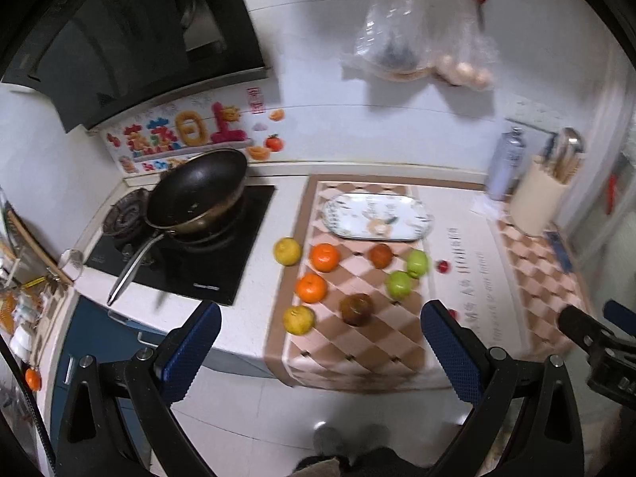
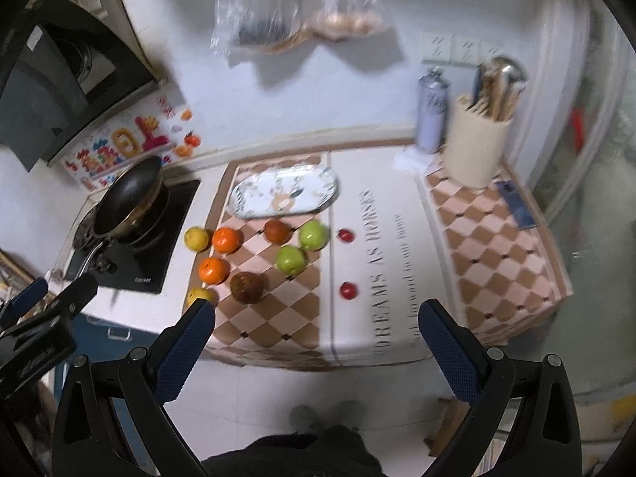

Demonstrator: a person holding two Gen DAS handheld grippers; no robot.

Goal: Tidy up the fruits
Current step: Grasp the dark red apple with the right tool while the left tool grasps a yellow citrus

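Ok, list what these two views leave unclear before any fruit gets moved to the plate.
- Near yellow fruit: right wrist view, partly hidden behind the right gripper's finger.
- Hanging plastic bags: both views, motion blur; contents unreadable beyond pale round shapes.
- Plate pattern: left wrist view, too blurred to identify.
- Two dark brown fruits: kind cannot be told.
- Left gripper: open, holds nothing; its distance from the counter is unclear.

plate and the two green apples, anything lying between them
Nothing: in the right wrist view only bare checkered mat separates the plate from the green apples.
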